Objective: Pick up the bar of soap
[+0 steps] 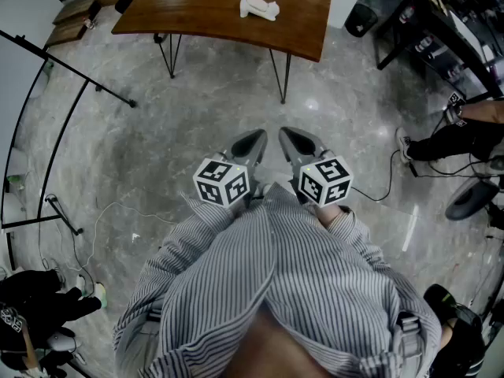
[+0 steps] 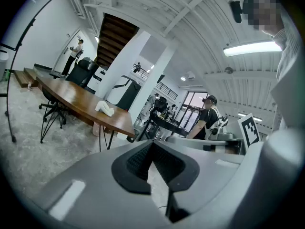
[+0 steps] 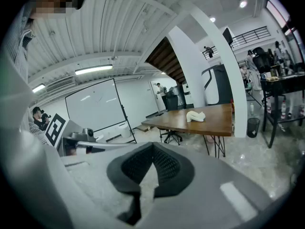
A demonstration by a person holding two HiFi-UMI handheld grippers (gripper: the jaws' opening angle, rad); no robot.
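both tools are closed and hold nothing: the left gripper (image 1: 256, 138) and the right gripper (image 1: 288, 137) sit side by side in the middle of the head view, their jaws meeting at the tips. the pale, lumpy piece i take for the bar of soap (image 1: 259, 7) lies on the wooden table (image 1: 197, 6) at the top centre, well apart from both. its long axis runs roughly left to right. it sits almost straight ahead, slightly on the left gripper's side.
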